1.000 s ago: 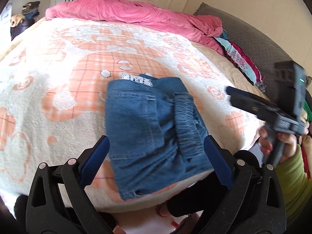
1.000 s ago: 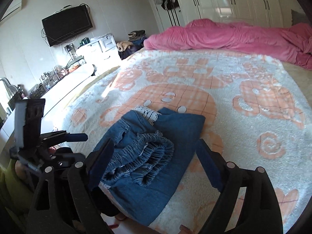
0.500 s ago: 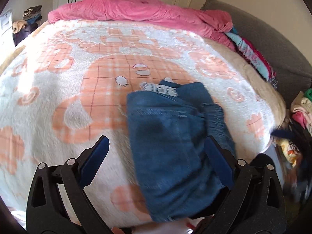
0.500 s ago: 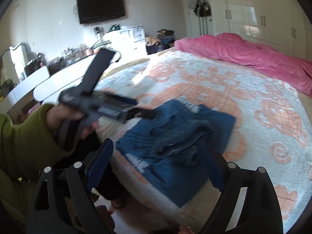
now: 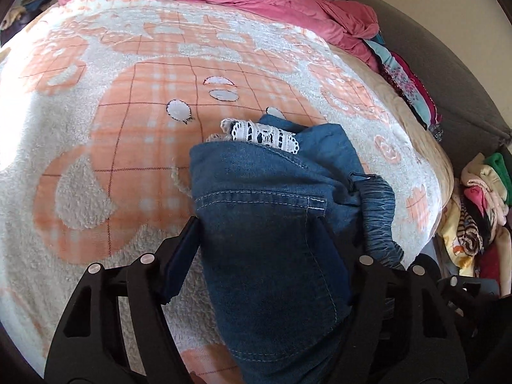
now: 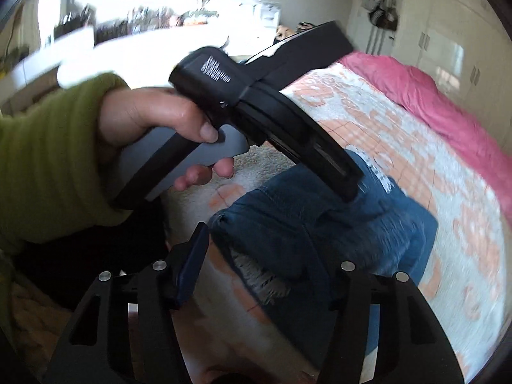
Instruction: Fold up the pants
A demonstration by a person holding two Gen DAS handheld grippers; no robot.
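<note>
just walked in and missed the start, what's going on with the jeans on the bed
A person with a handheld gripper in each hand is folding a pair of blue denim pants on a bed blanket patterned in orange and white. The pants already lie in a folded bundle near the bed's edge. The left gripper has come down over the bundle, jaws closing with denim between them. The right gripper is closing around the frayed near edge. Neither has clamped yet.
</note>
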